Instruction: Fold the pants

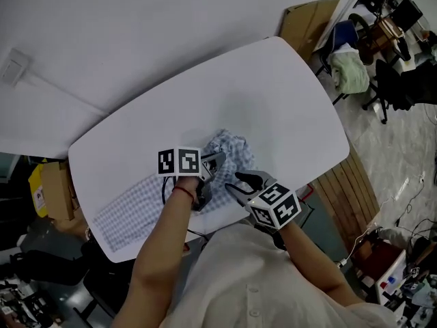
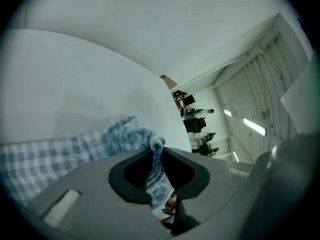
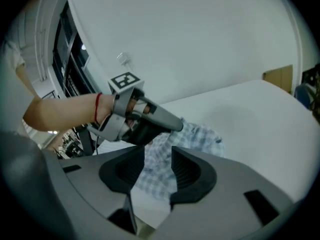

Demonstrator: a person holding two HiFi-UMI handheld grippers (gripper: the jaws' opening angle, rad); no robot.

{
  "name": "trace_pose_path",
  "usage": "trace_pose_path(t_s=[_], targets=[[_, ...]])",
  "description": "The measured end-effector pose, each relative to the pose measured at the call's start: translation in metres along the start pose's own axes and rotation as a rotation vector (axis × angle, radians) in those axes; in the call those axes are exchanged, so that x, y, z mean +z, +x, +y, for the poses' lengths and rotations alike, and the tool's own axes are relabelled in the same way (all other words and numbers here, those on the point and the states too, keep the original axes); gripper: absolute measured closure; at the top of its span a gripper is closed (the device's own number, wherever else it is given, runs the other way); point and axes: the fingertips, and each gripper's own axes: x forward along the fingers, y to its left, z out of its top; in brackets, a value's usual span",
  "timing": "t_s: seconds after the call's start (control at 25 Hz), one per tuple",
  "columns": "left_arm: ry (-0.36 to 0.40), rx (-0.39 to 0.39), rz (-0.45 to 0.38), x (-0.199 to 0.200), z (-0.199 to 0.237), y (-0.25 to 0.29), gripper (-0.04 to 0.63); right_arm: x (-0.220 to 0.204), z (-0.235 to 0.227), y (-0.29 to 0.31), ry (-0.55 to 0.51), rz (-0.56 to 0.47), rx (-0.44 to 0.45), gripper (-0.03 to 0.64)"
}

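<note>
The blue-and-white checked pants [image 1: 136, 207] lie on the white table [image 1: 273, 94], stretched toward its left end and bunched into a heap [image 1: 229, 149] at the middle. My left gripper [image 1: 210, 164] sits over the heap's near side. In the left gripper view its jaws [image 2: 159, 151] pinch a raised fold of the pants [image 2: 156, 171], so it is shut on the cloth. My right gripper [image 1: 237, 182] hovers just right of it at the near edge. Its jaws [image 3: 157, 159] stand open above the pants [image 3: 155, 176], pads not pressing. The left gripper [image 3: 162, 120] shows ahead of it.
The table's near edge is against the person's body. A cardboard box [image 1: 54, 190] stands at the left end, a cardboard sheet [image 1: 307, 19] leans at the far right, and office chairs [image 1: 355, 67] and a wooden pallet [image 1: 345, 190] are on the floor at right.
</note>
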Motion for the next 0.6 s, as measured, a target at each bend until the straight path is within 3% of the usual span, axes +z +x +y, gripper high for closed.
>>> trace_pose_path(t_s=[0.2, 0.44, 0.52, 0.6], targets=[[0.0, -0.054, -0.007, 0.011, -0.035, 0.004, 0.525, -0.018, 0.0, -0.001, -0.237, 0.029, -0.252, 0.4], [0.119, -0.046, 0.051, 0.011, -0.059, 0.013, 0.525, -0.011, 0.003, -0.017, -0.281, -0.046, -0.263, 0.402], [0.123, -0.05, 0.047, 0.013, -0.062, 0.014, 0.525, -0.006, -0.008, -0.028, -0.205, -0.094, -0.288, 0.402], [0.147, -0.033, 0.041, 0.011, -0.064, 0.017, 0.525, -0.002, -0.024, -0.038, -0.04, -0.163, -0.288, 0.402]])
